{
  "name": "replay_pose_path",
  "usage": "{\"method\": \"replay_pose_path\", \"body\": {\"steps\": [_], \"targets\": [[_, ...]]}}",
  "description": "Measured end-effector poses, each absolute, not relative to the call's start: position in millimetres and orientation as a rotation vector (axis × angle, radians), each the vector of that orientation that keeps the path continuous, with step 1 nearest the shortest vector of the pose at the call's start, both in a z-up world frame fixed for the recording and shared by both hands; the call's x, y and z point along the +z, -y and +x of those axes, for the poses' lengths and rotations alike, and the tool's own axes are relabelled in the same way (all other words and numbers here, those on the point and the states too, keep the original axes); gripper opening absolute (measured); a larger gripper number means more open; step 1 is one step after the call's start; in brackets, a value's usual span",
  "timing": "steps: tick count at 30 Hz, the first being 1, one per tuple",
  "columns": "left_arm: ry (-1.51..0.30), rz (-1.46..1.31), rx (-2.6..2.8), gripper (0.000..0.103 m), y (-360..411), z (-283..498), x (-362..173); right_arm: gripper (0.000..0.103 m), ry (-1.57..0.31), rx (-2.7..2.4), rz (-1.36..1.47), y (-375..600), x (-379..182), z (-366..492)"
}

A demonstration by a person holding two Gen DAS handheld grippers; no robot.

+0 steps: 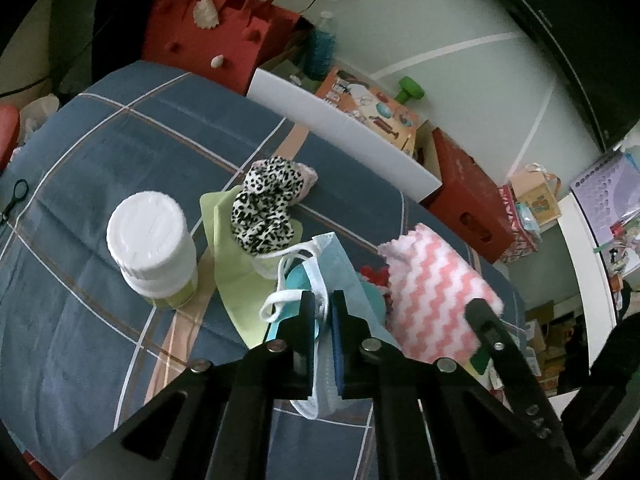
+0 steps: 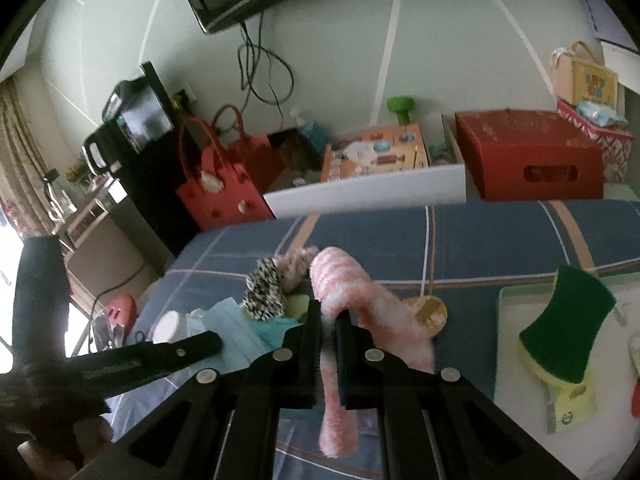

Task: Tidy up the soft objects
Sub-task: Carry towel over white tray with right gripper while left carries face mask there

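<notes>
Both hand-held grippers loaded. Left hand-held gripper (image 1: 322, 304) is clamped on the edge of the blue face mask (image 1: 340, 276), pads pressing the pleated fabric; its white ear loops (image 1: 280, 300) dangle free. Right hand-held gripper (image 2: 328, 320) is pinched tight on the pink-and-white fuzzy cloth (image 2: 340, 320), which drapes limp over and below the jaws, clear of the plaid blue cover (image 2: 500, 240) on the bench. Leopard scrunchie (image 1: 264, 208) lies on a pale green sheet (image 1: 236, 272), beside the white-capped jar (image 1: 150, 240). My judgement: everything here is light, floppy, non-fragile; the cloth will sag and swing, so I'd grip near an edge fold. The mask is thin and may slip; the loops could snag.
</notes>
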State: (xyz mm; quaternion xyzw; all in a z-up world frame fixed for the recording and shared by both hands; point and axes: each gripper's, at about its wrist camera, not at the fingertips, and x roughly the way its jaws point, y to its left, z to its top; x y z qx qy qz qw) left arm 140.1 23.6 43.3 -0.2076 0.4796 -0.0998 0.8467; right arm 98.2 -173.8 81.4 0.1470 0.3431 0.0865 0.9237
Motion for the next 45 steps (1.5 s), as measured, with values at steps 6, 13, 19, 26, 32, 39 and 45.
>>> {"method": "replay_pose_path", "body": {"steps": [6, 13, 19, 26, 32, 39, 45], "targets": [[-0.952, -0.451, -0.248, 0.006, -24.4, 134.2, 57.8, 0.007, -0.628, 0.173, 0.315, 180.2, 103.2, 81.2], [-0.903, -0.463, -0.295, 0.006, -23.6, 125.2, 74.4, 0.007, -0.554, 0.16, 0.32, 186.3, 123.9, 62.2], [-0.871, -0.46, -0.341, 0.006, -17.2, 119.2, 85.5, 0.007, -0.506, 0.145, 0.327, 195.4, 136.4, 48.8], [-0.873, -0.439, -0.406, 0.006, 2.6, 117.8, 89.0, 0.007, -0.473, 0.046, 0.324, 221.9, 143.5, 32.8], [-0.868, -0.369, -0.485, 0.006, 38.5, 110.6, 90.4, 0.007, -0.43, -0.087, 0.325, 258.2, 154.9, 11.9], [-0.889, -0.284, -0.594, 0.006, 90.1, 102.4, 83.3, 0.007, -0.397, -0.261, 0.318, 304.2, 163.5, -14.1], [-0.927, -0.196, -0.697, 0.006, 140.3, 89.6, 69.7, 0.007, -0.407, -0.408, 0.378, 352.5, 155.9, -33.5]]}}
